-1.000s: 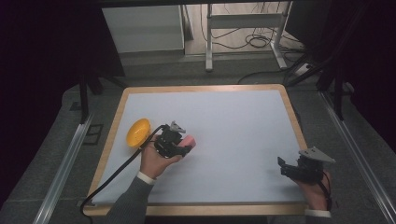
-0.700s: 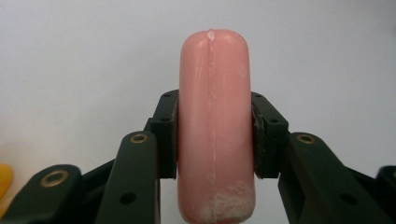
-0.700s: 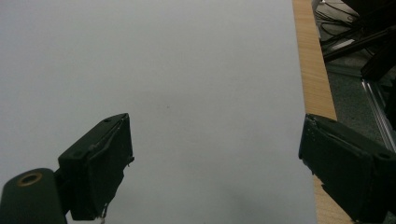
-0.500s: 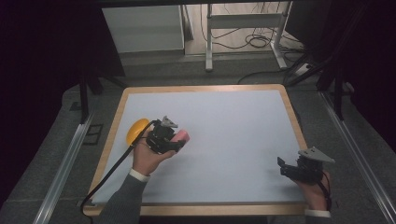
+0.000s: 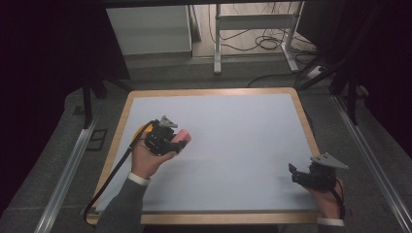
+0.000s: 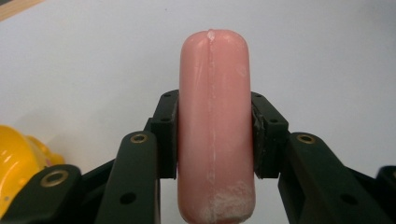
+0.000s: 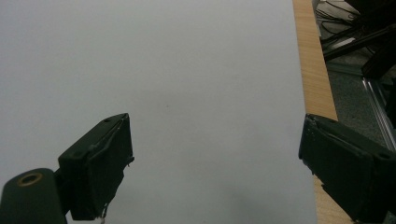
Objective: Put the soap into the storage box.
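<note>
Over on the left side of the table [image 5: 218,104], my left gripper [image 5: 178,141] has its jaws pinched tight on a pink sausage [image 6: 215,126], which sticks out past the pads just above the white surface, and a yellow toy [image 6: 16,161] sits just beside it at the table's left edge. Across at the near right corner, I see my right gripper [image 7: 212,170] hovering over bare tabletop by the wooden rim, jaws spread wide apart, gripping nothing
</note>
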The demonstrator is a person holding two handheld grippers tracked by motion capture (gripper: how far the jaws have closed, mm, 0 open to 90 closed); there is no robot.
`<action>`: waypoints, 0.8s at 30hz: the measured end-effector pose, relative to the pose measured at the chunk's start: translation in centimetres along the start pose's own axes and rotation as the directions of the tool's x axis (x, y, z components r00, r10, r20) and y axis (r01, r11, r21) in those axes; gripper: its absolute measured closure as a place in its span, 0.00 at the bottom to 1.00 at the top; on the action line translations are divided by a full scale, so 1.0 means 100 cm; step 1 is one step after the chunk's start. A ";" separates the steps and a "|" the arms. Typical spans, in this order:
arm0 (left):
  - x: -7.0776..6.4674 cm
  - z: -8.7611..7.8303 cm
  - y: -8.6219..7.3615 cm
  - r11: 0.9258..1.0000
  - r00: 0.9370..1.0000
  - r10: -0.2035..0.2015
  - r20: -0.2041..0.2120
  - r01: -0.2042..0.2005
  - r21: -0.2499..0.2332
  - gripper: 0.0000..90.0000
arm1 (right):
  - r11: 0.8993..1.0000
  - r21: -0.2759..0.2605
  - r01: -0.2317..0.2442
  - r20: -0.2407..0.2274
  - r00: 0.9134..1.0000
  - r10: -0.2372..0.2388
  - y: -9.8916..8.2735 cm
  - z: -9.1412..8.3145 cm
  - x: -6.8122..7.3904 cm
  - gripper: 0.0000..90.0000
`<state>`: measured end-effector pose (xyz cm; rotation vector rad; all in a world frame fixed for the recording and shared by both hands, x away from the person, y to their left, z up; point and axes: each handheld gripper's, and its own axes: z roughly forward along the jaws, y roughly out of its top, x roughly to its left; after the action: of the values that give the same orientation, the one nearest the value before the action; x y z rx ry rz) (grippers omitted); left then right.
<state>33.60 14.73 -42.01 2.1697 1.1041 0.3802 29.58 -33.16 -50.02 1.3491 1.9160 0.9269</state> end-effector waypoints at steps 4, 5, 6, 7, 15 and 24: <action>0.005 -0.001 0.000 1.000 1.000 -0.007 -0.012 0.007 -0.002 0.67 | 1.000 0.002 0.003 -0.001 1.000 -0.003 0.000 0.000 0.000 0.11; 0.006 -0.002 0.000 1.000 1.000 -0.010 -0.013 0.010 -0.002 0.67 | 1.000 0.001 0.001 0.000 1.000 -0.001 0.000 0.000 0.000 0.11; 0.008 -0.002 0.000 1.000 1.000 -0.013 -0.017 0.013 -0.003 0.67 | 1.000 0.001 0.001 0.000 1.000 -0.001 0.000 0.000 0.000 0.11; 0.010 -0.004 0.000 1.000 1.000 -0.016 -0.020 0.016 -0.005 0.67 | 1.000 0.000 0.002 0.000 1.000 -0.002 0.000 0.000 0.000 0.11; 0.022 -0.008 -0.001 0.999 0.998 -0.037 -0.042 0.037 -0.007 0.67 | 1.000 0.004 0.002 0.000 1.000 -0.002 0.000 0.000 0.000 0.11; 0.035 -0.015 -0.004 0.998 0.996 -0.063 -0.064 0.062 -0.012 0.67 | 1.000 0.006 0.006 -0.002 1.000 -0.006 0.000 0.001 0.001 0.11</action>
<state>34.63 18.35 -41.29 2.1220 1.2000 0.4289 29.60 -33.05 -50.09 1.3456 1.9249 0.9210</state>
